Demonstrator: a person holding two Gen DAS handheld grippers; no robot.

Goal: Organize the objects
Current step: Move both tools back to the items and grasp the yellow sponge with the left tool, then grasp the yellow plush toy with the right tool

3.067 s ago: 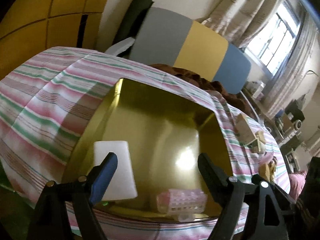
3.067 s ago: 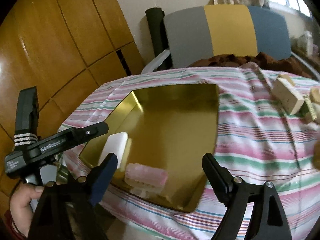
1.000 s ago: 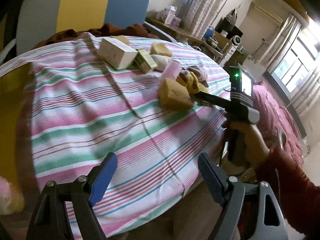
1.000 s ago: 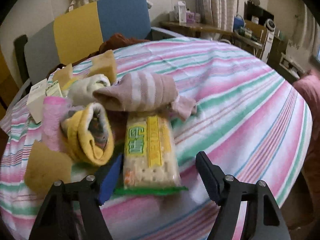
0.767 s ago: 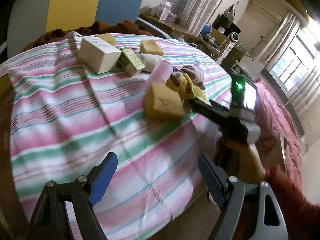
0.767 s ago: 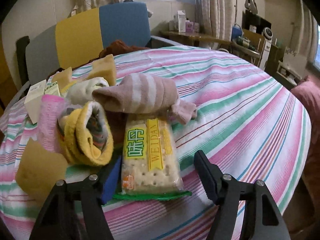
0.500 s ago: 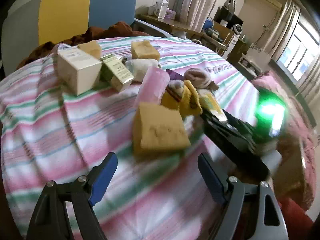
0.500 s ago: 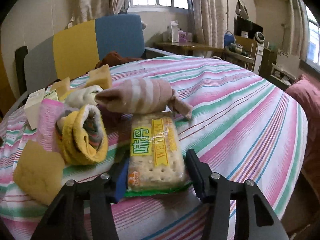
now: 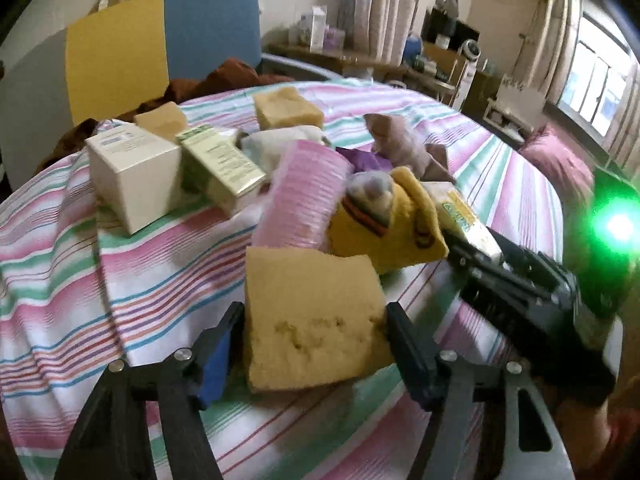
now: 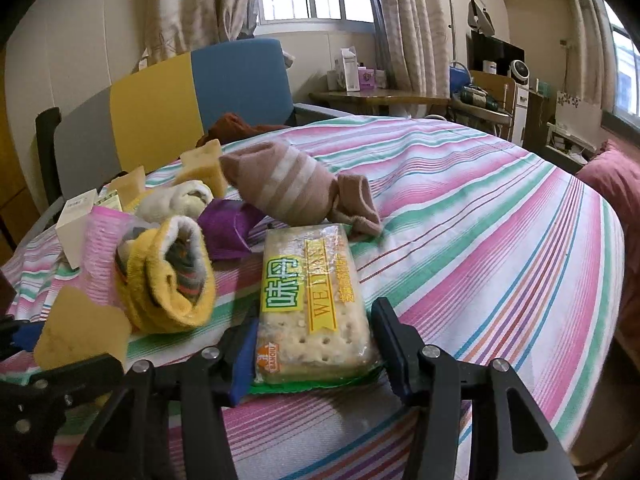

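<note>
Left wrist view: left gripper (image 9: 312, 332), jaws just closing, pads against the sponge (image 9: 310, 316) at 6 o'clock on the striped cloth (image 9: 80, 280); right gripper (image 10: 314, 342) clamps the cracker pack (image 10: 312, 304); pick-up step, next lifting both clear.

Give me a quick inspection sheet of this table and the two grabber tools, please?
Surface: striped tablecloth, rumpled.
Job's things: cracker pack, yellow sponge, yellow sock, brown striped sock, pink roll, white box.
Clutter: purple cloth, two more sponges behind.
Grippers: left gripper has just been closing, its fingers against the yellow sponge's sides; right gripper shut on the cracker pack.
Cables: nothing seen.
Surroundings: chair, windows, curtains, crowded desk.
</note>
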